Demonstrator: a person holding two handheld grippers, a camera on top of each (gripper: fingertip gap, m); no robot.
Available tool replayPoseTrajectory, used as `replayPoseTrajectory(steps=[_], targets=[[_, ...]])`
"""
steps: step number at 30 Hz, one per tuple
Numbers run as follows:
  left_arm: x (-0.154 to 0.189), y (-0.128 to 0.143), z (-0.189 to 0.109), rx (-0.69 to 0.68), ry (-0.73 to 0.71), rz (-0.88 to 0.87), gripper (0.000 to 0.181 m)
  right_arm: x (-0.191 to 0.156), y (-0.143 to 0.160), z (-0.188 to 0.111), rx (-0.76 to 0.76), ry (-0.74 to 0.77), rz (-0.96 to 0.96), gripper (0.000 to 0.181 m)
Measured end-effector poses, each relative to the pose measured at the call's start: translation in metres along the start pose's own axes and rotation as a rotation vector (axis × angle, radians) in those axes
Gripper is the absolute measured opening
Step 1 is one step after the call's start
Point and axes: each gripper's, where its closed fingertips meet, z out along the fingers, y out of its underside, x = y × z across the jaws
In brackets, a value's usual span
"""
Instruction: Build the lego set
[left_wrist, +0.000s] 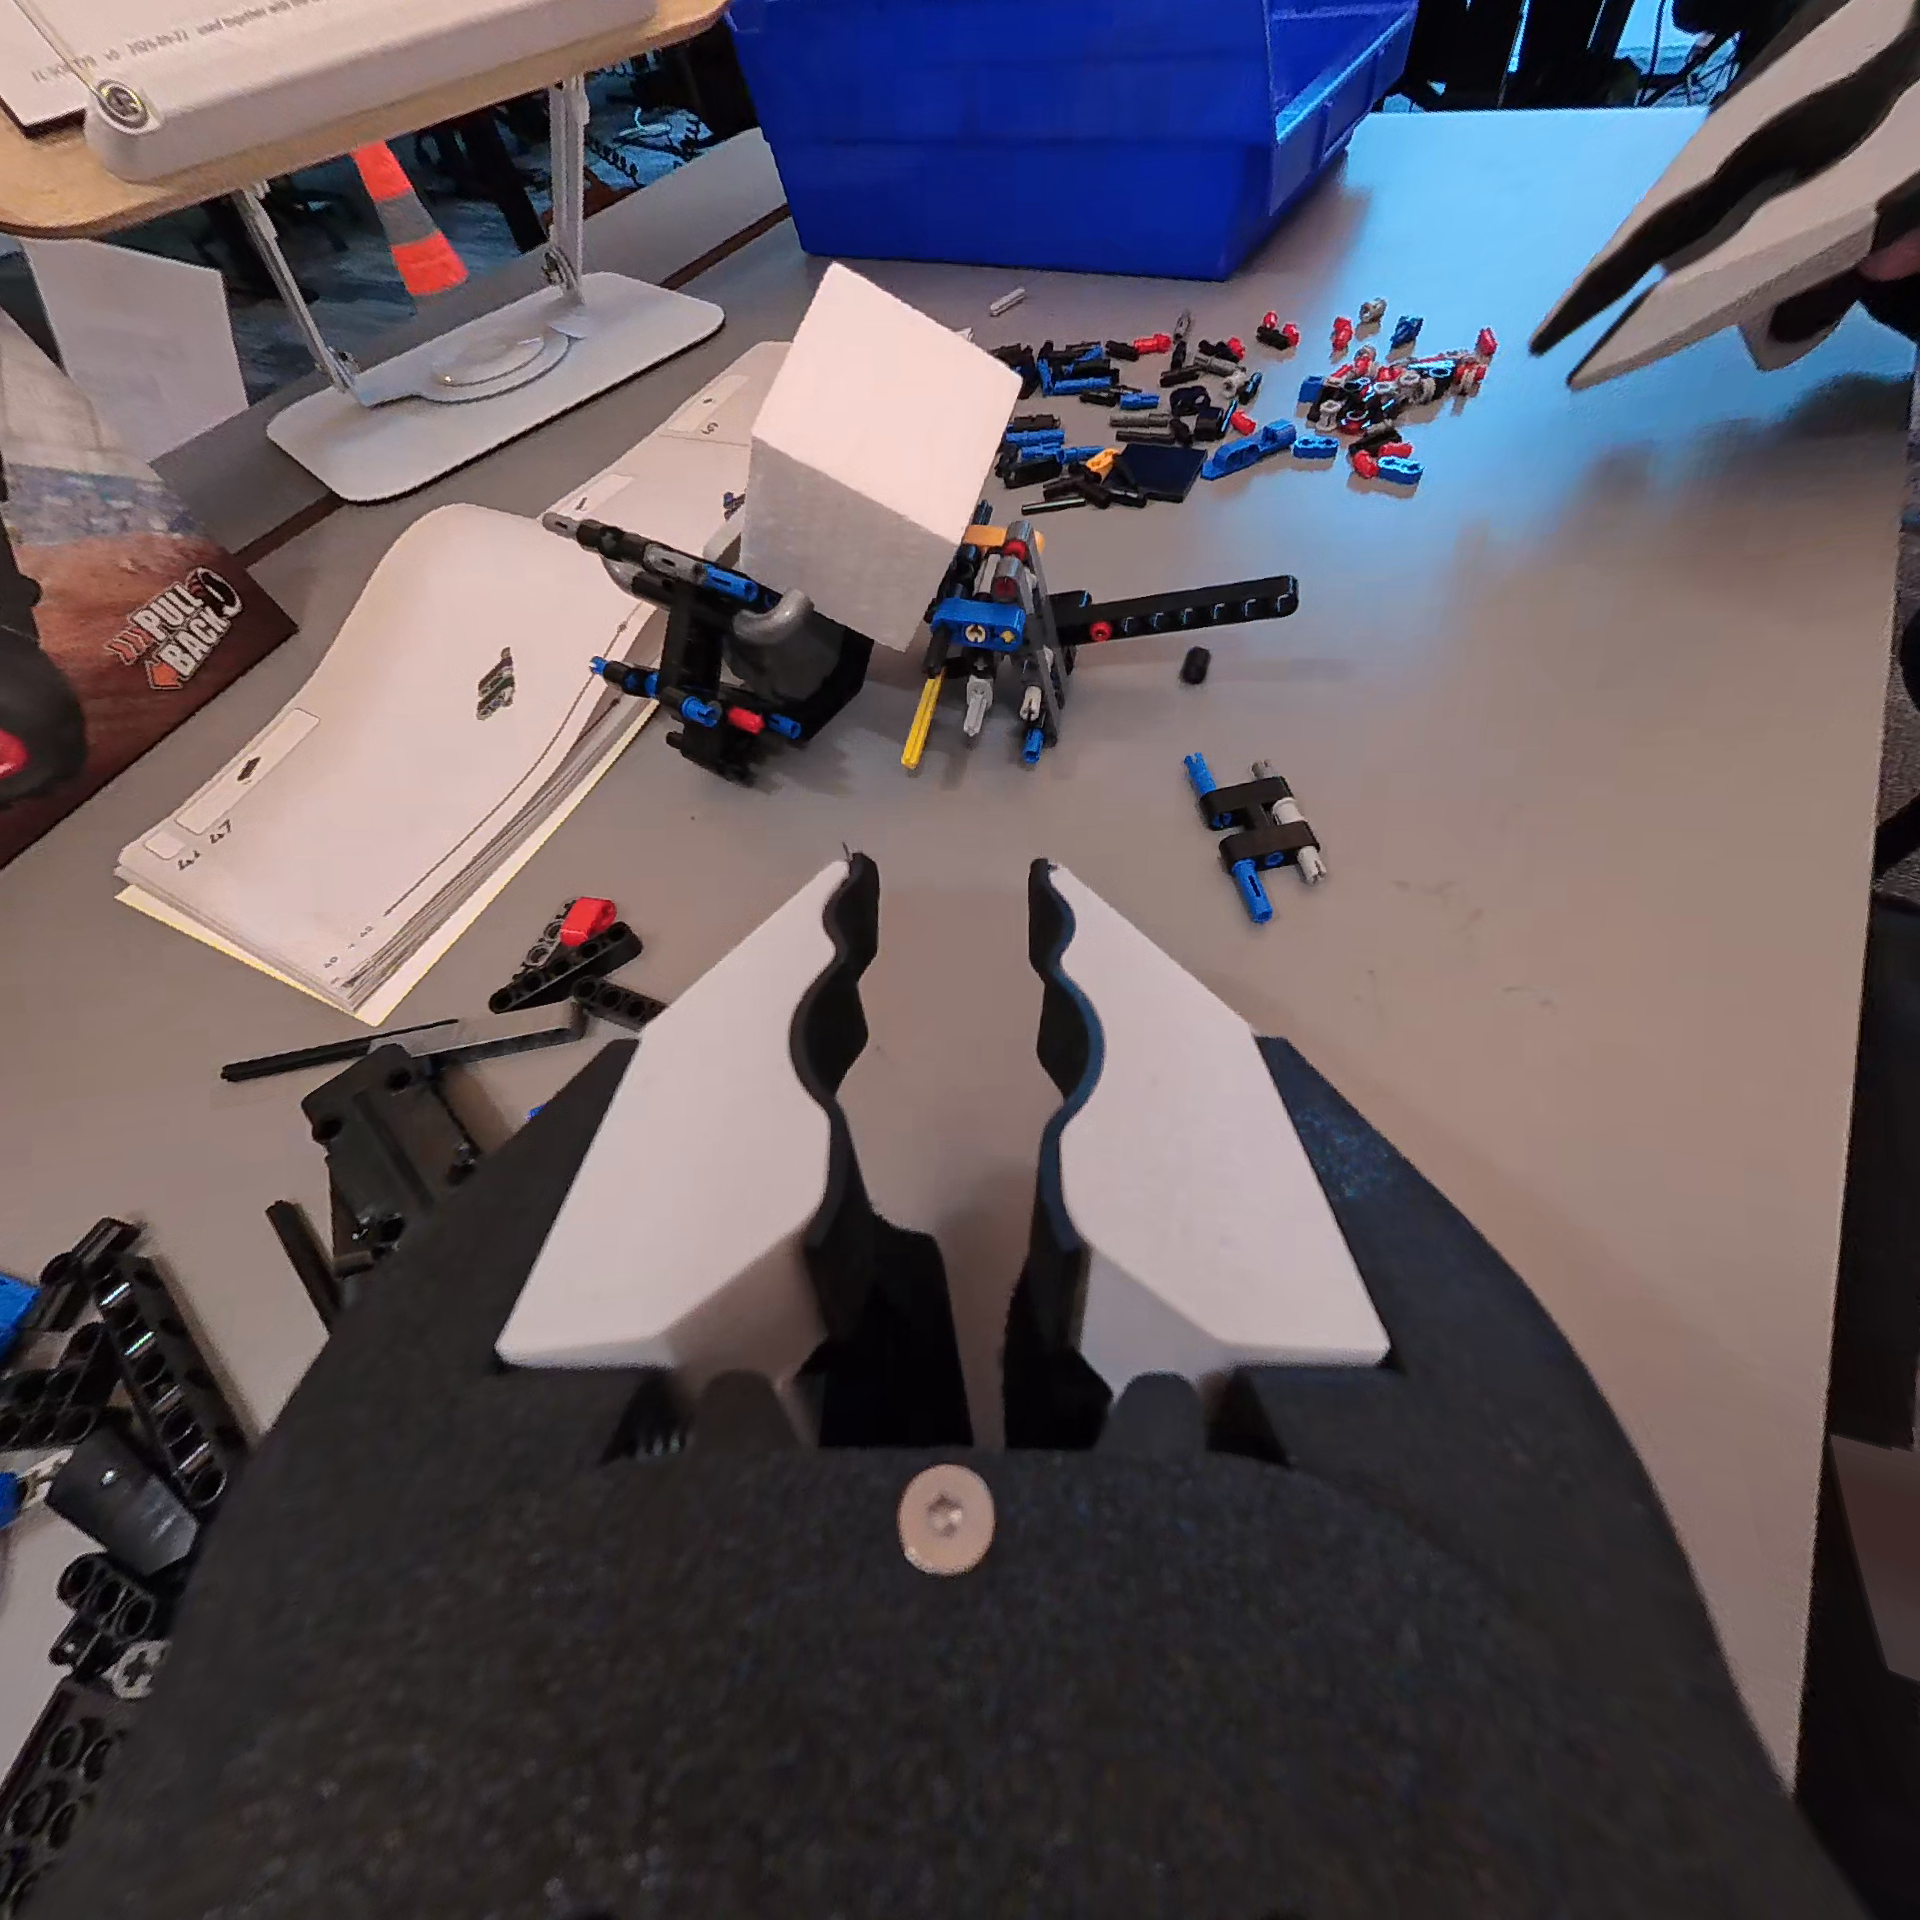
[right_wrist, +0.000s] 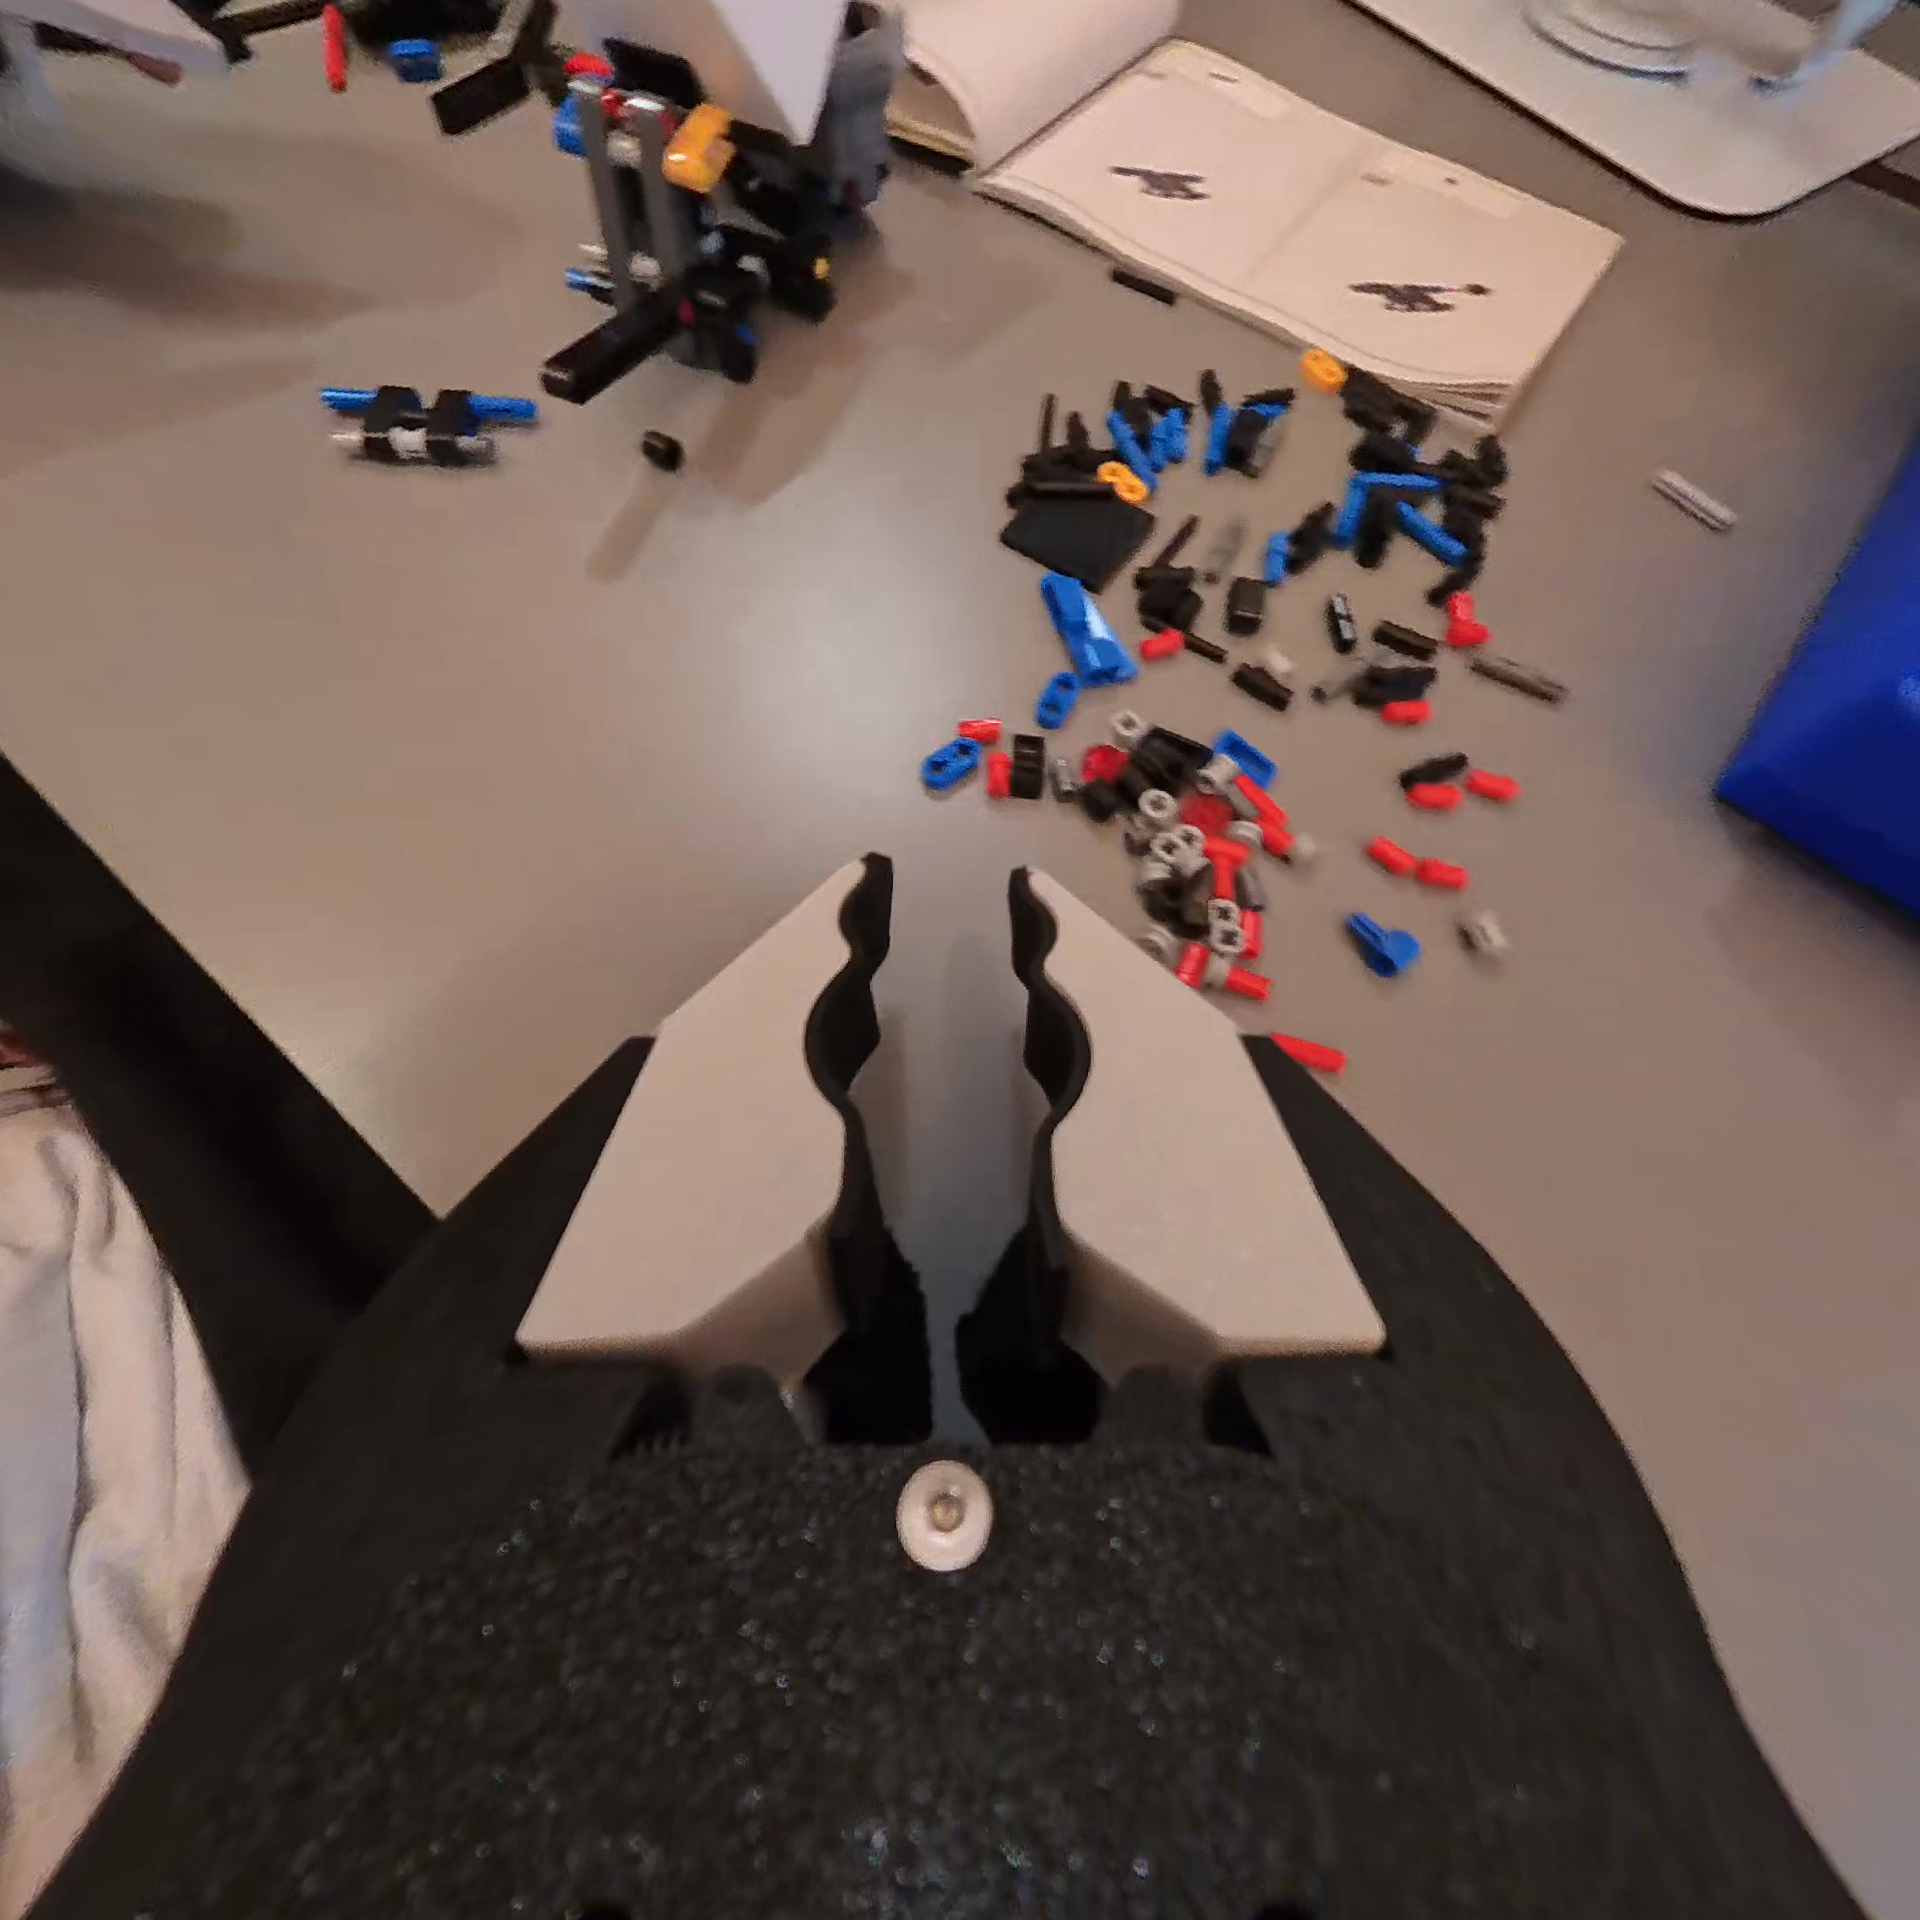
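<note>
I hold the left gripper (left_wrist: 954, 862) and the right gripper (right_wrist: 951, 860) parted, both empty. The half-built model (left_wrist: 992, 634) stands mid-table, light, rigid but easily pulled apart; I would grasp its black beam (left_wrist: 1195, 613). Only the left wrist view shows the foam block (left_wrist: 883, 457) whole.

On the grey bench (left_wrist: 1558, 831), the half-built black and blue lego model (left_wrist: 987, 634) stands near the middle, with a white foam block (left_wrist: 883, 457) leaning on it. The open white instruction booklet (left_wrist: 416, 748) lies to its left. Behind them, toward the far edge, loose small lego pieces (left_wrist: 1247, 405) are scattered before a blue plastic bin (left_wrist: 1039, 135). A small black and blue pin assembly (left_wrist: 1257, 831) lies nearer, to the right.
</note>
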Motion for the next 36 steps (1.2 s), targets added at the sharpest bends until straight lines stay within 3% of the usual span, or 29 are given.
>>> replayPoseTrajectory(steps=[6, 11, 15, 19, 24, 28, 36], targets=[[-0.002, -0.001, -0.001, 0.012, 0.012, -0.027, 0.027, 0.027, -0.007, 0.005, 0.019, 0.073, -0.012, 0.022], [0.000, -0.002, -0.002, 0.016, 0.037, -0.044, 0.027, 0.047, -0.002, 0.024, -0.070, 0.064, -0.021, 0.022], [0.001, -0.002, -0.001, 0.014, 0.041, -0.036, 0.027, 0.064, 0.008, 0.007, -0.094, 0.052, 0.016, 0.018], [0.000, -0.001, -0.001, 0.011, 0.045, -0.048, 0.027, 0.058, 0.008, -0.003, -0.096, 0.002, 0.036, 0.017], [0.000, -0.001, -0.001, 0.010, 0.054, -0.059, 0.027, 0.027, -0.005, 0.021, -0.044, -0.068, 0.017, 0.017], [0.000, -0.001, -0.001, 0.011, 0.064, -0.072, 0.027, 0.029, -0.005, 0.034, -0.069, -0.013, -0.135, 0.013], [0.001, -0.001, -0.001, 0.007, 0.068, -0.071, 0.028, 0.029, -0.001, 0.041, -0.140, -0.091, -0.222, 0.015]])
